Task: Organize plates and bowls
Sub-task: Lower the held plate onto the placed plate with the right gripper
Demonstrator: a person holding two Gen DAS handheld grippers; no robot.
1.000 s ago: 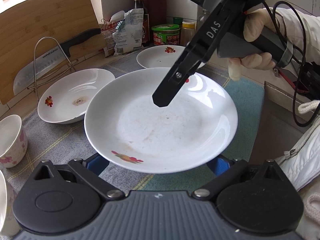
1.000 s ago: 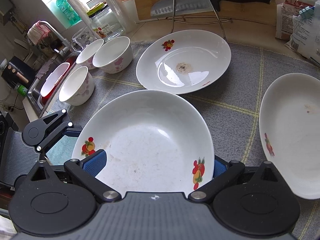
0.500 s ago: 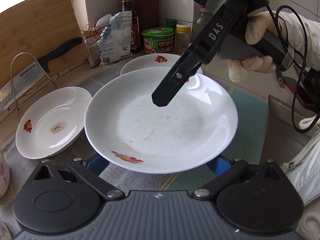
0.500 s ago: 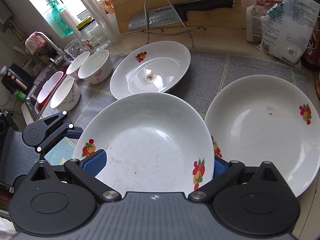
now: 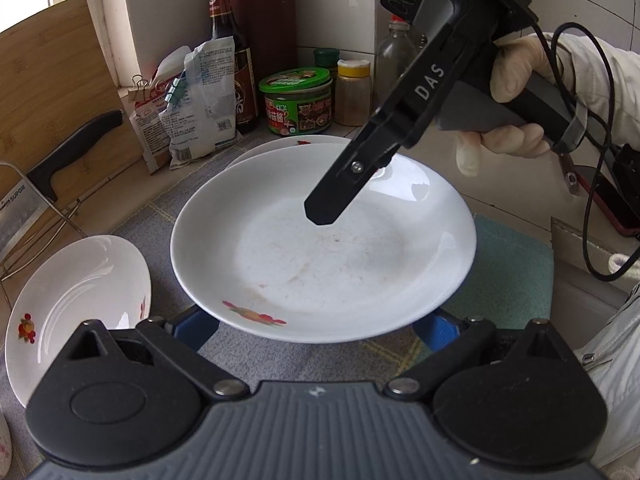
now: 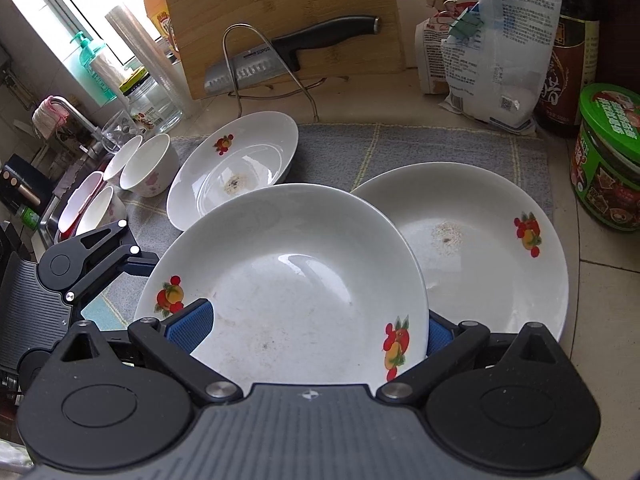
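A white plate with fruit prints (image 5: 320, 264) (image 6: 288, 280) hangs above the grey mat (image 6: 440, 144), held from two sides. My left gripper (image 5: 316, 328) has its blue pads under the near rim, tips hidden by the plate; it also shows at the plate's left edge (image 6: 136, 260). My right gripper (image 6: 314, 328) is shut on the opposite rim, one pad on the inner face, the other behind the edge; its upper finger (image 5: 332, 200) lies over the plate. The held plate overlaps a second plate (image 6: 480, 240) (image 5: 280, 146) lying on the mat. A third, stained plate (image 6: 236, 168) (image 5: 80, 300) lies to the left.
Several small bowls (image 6: 150, 164) stand by the sink (image 6: 52, 216) at far left. A knife (image 6: 288, 48) rests on a wire rack against a cutting board. Flour bags (image 6: 500, 52), a sauce bottle and a green-lidded jar (image 6: 608, 156) crowd the right corner. A teal cloth (image 5: 508, 272) lies nearby.
Both grippers have carried the plate to the right across the mat. It now overlaps the rightmost plate, and the stained plate and bowls have dropped away to the left.
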